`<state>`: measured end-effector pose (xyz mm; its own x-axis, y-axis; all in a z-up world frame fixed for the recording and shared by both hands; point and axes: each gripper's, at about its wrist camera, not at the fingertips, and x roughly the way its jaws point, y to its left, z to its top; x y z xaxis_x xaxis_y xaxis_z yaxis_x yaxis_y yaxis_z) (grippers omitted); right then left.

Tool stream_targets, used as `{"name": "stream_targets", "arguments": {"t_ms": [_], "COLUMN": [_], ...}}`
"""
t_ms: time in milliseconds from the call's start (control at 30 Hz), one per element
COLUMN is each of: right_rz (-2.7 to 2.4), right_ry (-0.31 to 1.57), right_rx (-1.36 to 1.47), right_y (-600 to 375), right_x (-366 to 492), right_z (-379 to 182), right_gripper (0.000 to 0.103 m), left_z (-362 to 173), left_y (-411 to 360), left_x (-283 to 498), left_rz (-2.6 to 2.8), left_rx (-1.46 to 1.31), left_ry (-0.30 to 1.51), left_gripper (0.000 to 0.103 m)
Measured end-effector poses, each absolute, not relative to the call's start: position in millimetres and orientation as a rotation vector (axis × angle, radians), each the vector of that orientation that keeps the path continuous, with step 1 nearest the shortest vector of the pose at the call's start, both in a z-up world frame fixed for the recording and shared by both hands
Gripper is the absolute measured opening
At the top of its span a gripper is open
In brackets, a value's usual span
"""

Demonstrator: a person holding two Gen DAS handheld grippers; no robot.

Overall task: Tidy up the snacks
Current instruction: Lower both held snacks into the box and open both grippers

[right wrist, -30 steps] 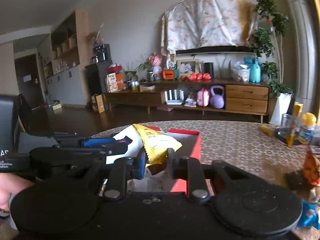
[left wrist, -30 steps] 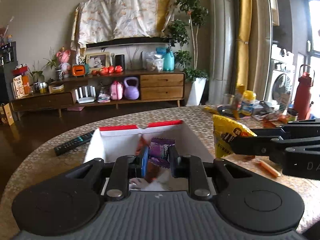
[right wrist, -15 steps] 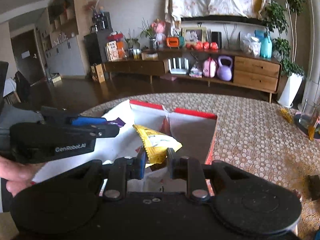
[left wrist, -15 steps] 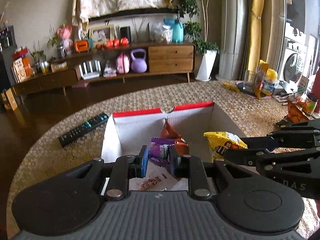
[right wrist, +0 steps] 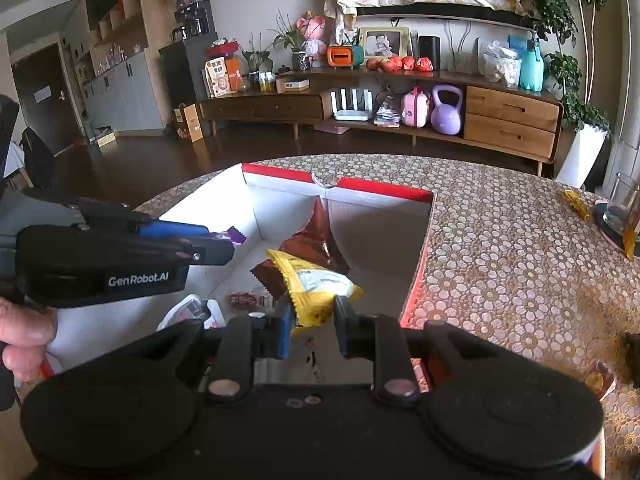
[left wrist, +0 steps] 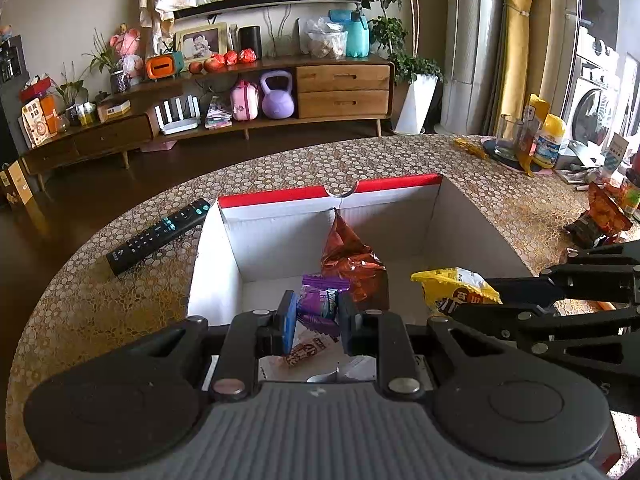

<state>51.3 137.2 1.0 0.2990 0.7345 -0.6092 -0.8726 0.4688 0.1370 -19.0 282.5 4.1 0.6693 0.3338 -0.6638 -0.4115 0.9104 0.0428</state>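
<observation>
Snacks sit pinched in both my grippers above the open box (left wrist: 460,216). My left gripper (left wrist: 318,316) is closed on a purple packet (left wrist: 320,300), which fills the gap between the fingers and pokes out a little past the tips. My right gripper (right wrist: 312,322) is clamped on a yellow packet (right wrist: 316,284); its crinkled end sticks forward and to the right of the fingertips.

Just ahead of both grippers, an orange-brown bag (left wrist: 352,256) stands tilted against the far wall inside the box. Below my left fingers, a small red-and-white wrapper (left wrist: 306,354) lies on the box floor with other packets I cannot make out.

My two grippers hang close side by side over the near half of the box, the right one's fingers reaching in from the right of my left one. White walls rise left, right and ahead, with a red rim along the far edge. Left of the box, a remote control (left wrist: 158,236) lies on the patterned table (left wrist: 100,300). Far to the right, another orange bag (left wrist: 604,220) rests on the table, well apart from the box.
</observation>
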Motion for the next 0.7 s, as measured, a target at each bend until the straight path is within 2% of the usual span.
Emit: {"name": "stream_targets", "arguments": {"t_ms": [367,500,600,667,700], "right_rz": [1.067,1.060,1.056,1.051,1.048], "right_ry": [0.668,0.661,0.653,0.649,0.646], "right_rx": [-0.241,-0.247,-0.249,-0.247,-0.247], "right_y": [142.0,140.5,137.6,135.9,135.5], "right_x": [53.7,52.1,49.8,48.7,47.4], "right_z": [2.8,5.3,7.3,9.0,9.4], "right_gripper": [0.022,0.022,0.023,0.023,0.023], "left_z": [-1.1,-0.4,1.6,2.5,3.5], "left_y": [285.0,283.6,281.1,279.4,278.1], "left_x": [-19.1,-20.3,-22.7,-24.4,-25.5], "left_rz": [0.436,0.453,0.442,0.446,0.456], "left_rx": [-0.132,-0.126,-0.129,-0.127,-0.122], "left_ry": [0.738,0.733,0.720,0.716,0.708], "left_gripper": [0.021,0.031,0.031,0.039,0.059]}}
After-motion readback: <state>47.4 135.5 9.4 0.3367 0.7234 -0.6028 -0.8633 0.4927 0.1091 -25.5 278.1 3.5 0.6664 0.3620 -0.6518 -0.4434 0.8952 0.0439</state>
